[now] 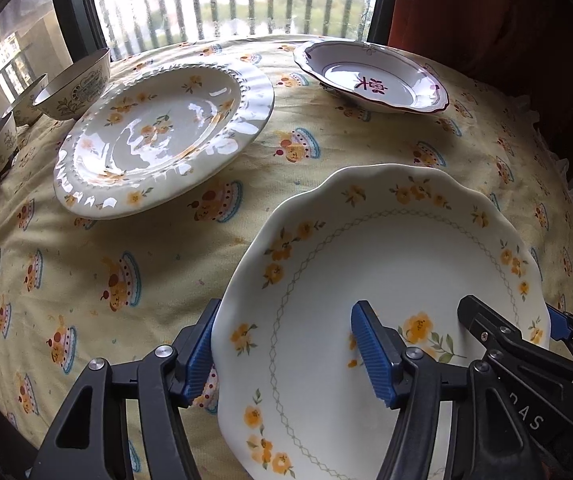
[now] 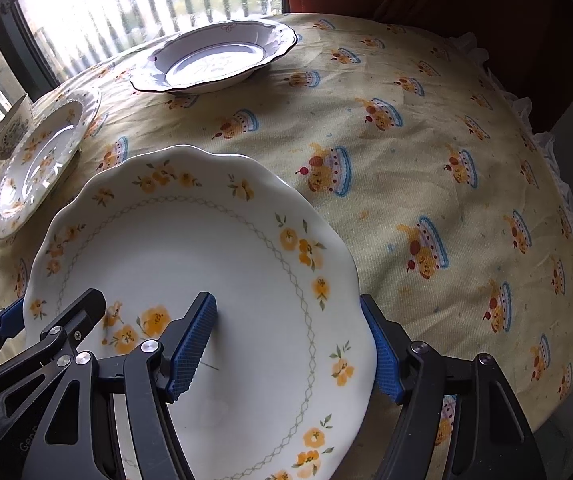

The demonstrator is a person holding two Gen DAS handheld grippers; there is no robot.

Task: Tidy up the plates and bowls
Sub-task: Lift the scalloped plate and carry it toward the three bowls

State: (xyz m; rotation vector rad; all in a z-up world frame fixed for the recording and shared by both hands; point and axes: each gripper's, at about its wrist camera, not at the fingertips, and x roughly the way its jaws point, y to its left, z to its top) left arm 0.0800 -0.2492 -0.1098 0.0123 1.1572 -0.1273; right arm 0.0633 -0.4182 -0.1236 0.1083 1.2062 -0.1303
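Left hand-held gripper (image 1: 286, 354): spread, straddling the left rim of the scalloped plate (image 1: 386, 280).
Right hand-held gripper (image 2: 292, 350): spread, straddling its right rim.
Scalloped plate: near edge of worktop (image 2: 426, 128).

Two wrist fisheyes, low and close over the surface (image 1: 86, 280), both facing the window (image 1: 226, 0).

The left view looks from the scalloped plate's (image 1: 366, 260) left rim, the right view from its right rim; both share this plate (image 2: 206, 260) at lower frame and the far plates toward the top.
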